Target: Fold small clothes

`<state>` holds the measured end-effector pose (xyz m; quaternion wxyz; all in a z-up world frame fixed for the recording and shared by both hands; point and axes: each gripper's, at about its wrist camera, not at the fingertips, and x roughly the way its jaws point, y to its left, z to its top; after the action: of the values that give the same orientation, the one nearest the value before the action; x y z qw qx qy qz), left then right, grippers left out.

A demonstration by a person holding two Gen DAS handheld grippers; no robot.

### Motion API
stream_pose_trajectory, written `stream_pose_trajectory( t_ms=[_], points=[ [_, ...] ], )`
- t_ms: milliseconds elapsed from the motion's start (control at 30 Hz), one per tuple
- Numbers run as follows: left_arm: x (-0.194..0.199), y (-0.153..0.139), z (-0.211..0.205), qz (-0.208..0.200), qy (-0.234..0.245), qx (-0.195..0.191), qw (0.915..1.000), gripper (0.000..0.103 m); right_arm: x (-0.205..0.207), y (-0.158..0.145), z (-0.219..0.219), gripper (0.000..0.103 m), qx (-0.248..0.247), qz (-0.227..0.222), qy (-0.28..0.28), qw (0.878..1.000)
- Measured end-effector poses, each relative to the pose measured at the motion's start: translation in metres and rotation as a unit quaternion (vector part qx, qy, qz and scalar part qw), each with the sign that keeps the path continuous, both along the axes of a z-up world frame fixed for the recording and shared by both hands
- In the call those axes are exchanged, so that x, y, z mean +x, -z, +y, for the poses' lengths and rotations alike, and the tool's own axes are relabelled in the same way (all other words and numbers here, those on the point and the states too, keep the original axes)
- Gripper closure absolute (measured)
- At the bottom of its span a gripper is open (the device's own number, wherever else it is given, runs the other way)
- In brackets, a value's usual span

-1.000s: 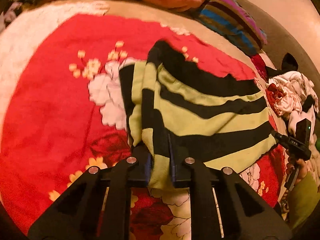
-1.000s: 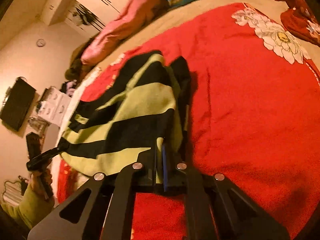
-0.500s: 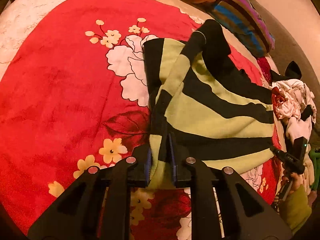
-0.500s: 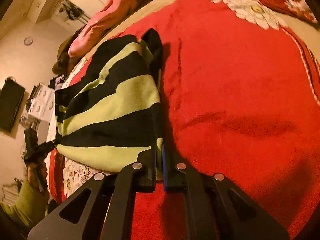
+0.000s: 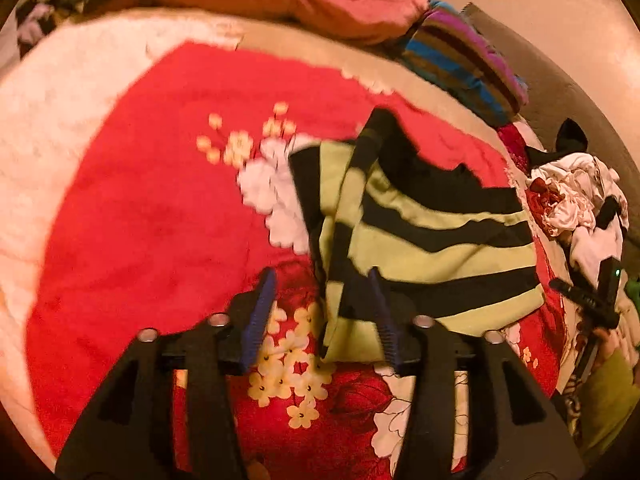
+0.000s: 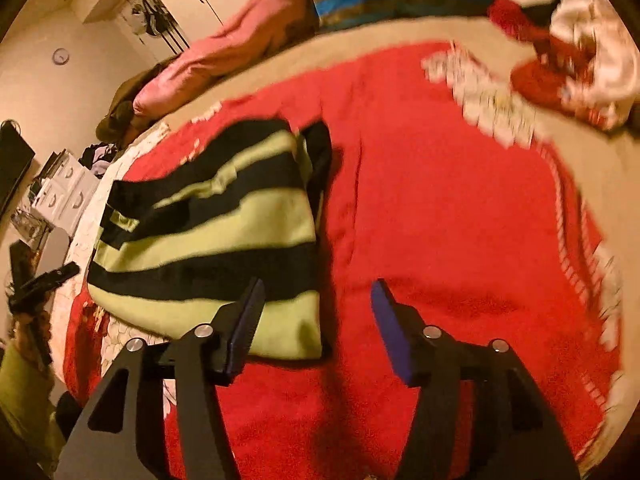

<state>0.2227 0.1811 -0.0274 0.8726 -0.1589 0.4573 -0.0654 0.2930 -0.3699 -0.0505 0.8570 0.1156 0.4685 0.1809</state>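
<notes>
Lime-and-black striped jumper (image 6: 208, 236) lies folded on the red floral blanket (image 6: 440, 220), stripes running across between my spread, empty grippers: its hem corner sits inside my left gripper (image 5: 320, 316) and just left of my right gripper (image 6: 316, 320).

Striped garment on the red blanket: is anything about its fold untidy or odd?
Yes. The striped garment lies folded, but its far black part is bunched and sticks past the fold's edge. Both grippers are open.
</notes>
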Motion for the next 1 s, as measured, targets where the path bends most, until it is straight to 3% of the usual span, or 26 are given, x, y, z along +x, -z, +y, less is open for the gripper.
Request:
stream_pose_trajectory(
  t_ms=[233, 333, 367, 467, 633, 700, 767, 867, 1000],
  points=[
    [0.022, -0.032, -0.03, -0.035, 0.034, 0.065, 0.9967, 0.028, 0.023, -0.024, 0.022, 0.036, -0.002, -0.036, -0.006, 0.999],
    [0.04, -0.036, -0.052, -0.046, 0.057, 0.099, 0.9924, 0.023, 0.036, -0.026, 0.035, 0.029, -0.005, -0.039, -0.005, 0.999],
    [0.043, -0.037, -0.056, -0.049, 0.061, 0.109, 0.9909, 0.022, 0.043, -0.028, 0.038, 0.029, -0.005, -0.038, -0.005, 0.999],
    [0.062, -0.038, -0.084, -0.066, 0.073, 0.196, 0.9756, 0.02, 0.058, -0.028, 0.047, 0.027, -0.004, -0.037, -0.005, 0.999],
    [0.084, -0.035, -0.118, -0.088, 0.123, 0.239, 0.9593, 0.021, 0.082, -0.026, 0.059, 0.025, -0.021, -0.034, -0.001, 0.999],
    [0.097, -0.027, -0.128, -0.074, 0.139, 0.259, 0.9531, 0.025, 0.094, -0.022, 0.061, 0.025, -0.019, -0.026, -0.001, 0.999],
    [0.115, -0.013, -0.128, -0.049, 0.131, 0.263, 0.9546, 0.025, 0.106, -0.017, 0.064, 0.025, -0.021, -0.018, -0.001, 1.0],
    [0.13, -0.001, -0.119, -0.029, 0.117, 0.231, 0.9655, 0.025, 0.121, -0.009, 0.067, 0.025, -0.029, -0.009, 0.001, 1.0],
    [0.139, 0.01, -0.111, -0.015, 0.111, 0.193, 0.9748, 0.029, 0.139, -0.001, 0.065, 0.025, 0.014, 0.008, 0.011, 1.0]
  ],
)
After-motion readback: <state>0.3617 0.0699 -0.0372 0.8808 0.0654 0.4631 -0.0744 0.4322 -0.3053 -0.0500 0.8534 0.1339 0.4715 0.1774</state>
